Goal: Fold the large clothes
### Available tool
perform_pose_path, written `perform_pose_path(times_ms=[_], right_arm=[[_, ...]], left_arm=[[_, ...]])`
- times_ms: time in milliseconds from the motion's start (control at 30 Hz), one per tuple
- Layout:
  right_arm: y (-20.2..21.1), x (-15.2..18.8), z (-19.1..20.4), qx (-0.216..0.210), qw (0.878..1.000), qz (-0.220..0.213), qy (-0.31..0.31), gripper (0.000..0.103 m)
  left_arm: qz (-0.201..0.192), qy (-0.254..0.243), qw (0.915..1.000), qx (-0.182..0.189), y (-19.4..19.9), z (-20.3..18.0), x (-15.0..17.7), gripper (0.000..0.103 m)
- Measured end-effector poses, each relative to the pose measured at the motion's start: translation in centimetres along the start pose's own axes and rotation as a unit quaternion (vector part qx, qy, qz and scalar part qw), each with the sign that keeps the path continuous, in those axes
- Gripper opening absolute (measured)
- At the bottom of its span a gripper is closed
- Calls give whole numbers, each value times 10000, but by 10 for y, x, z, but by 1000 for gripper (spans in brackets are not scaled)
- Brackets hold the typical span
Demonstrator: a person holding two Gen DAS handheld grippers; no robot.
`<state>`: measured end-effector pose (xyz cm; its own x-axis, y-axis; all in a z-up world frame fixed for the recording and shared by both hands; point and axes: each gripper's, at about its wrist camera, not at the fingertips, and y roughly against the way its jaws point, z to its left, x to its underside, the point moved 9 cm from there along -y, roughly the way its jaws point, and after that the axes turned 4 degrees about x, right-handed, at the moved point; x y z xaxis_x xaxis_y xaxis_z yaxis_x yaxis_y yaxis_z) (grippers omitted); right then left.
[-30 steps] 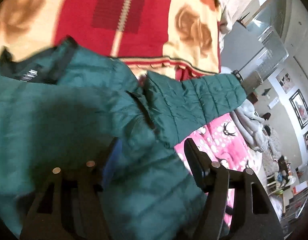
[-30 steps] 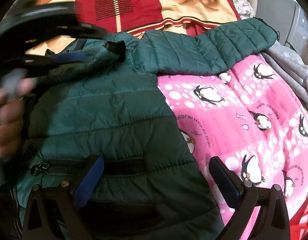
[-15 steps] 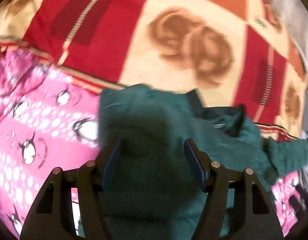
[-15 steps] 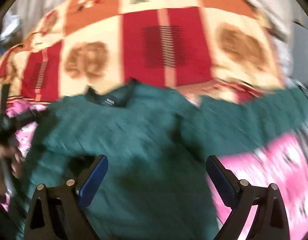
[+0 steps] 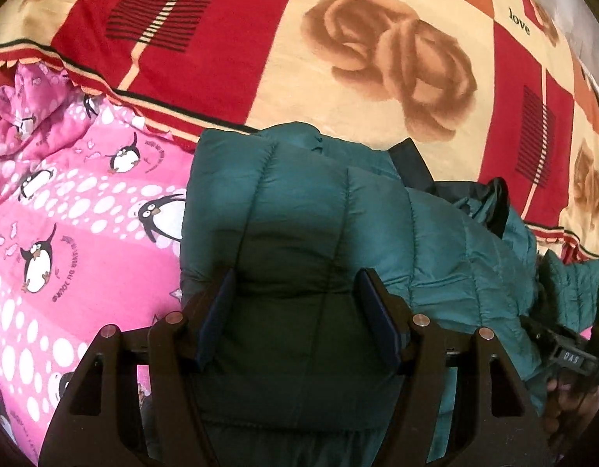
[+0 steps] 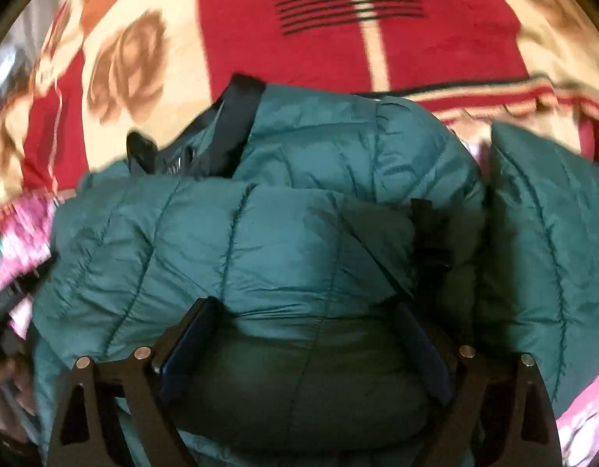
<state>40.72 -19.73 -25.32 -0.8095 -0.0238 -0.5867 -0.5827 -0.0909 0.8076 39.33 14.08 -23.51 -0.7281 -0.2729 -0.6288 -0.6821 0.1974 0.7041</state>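
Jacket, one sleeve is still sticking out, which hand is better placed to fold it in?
Right. The right gripper sits over the jacket's middle, beside the outstretched sleeve; its jaws, just closing, have fabric between them. The left gripper is at the far edge, gripping folded fabric.

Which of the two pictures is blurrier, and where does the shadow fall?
Right wrist view is blurrier: the red blanket smears at the edges. Left wrist view is sharp; the penguin sheet reads clearly. In both views, shadow darkens the green jacket between the fingers.
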Motion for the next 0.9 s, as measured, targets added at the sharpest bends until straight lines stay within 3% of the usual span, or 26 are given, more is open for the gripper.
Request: perform_pose_path(times_ms=[167,300,333,367,433,500,567,667,767,833,900], right_arm=[[16,3,-1,91,9999,45,22,91],[69,-5,6,-36,9970,-753,-182,93],[65,1,7,109,9978,-642,-148,100],[51,13,9,240,9995,-221,-45,102],[32,31,12,389,9981,427,190,102],[57,26,7,426,9988,119,207,101],[83,21,-4,394,9990,-165,151,100],[137,7,-52,655,9950,-752,12,100],[188,-4,-141,1256,9847,-1179,-247,100],[202,-12,-180,1492,9796,-1261,-474,100],[223,-10,-247,1624,9728,-1338,-965,100]], left_arm=[[40,17,10000,-21,19,0,-4,66],[-351,110,9993,60,59,-1,-9,66],[-398,-36,9992,-45,62,-3,-6,67],[-224,-195,9993,-224,55,-3,0,71],[479,-421,9967,-509,32,0,18,71],[417,-544,9959,-597,42,0,21,71],[200,-447,9981,-387,65,-3,18,71],[-50,-275,9995,-151,99,-6,28,71],[-103,-395,9992,42,118,-14,55,71],[-85,-609,9981,-4,119,-17,77,71],[15,-871,9960,-216,109,-17,98,71]])
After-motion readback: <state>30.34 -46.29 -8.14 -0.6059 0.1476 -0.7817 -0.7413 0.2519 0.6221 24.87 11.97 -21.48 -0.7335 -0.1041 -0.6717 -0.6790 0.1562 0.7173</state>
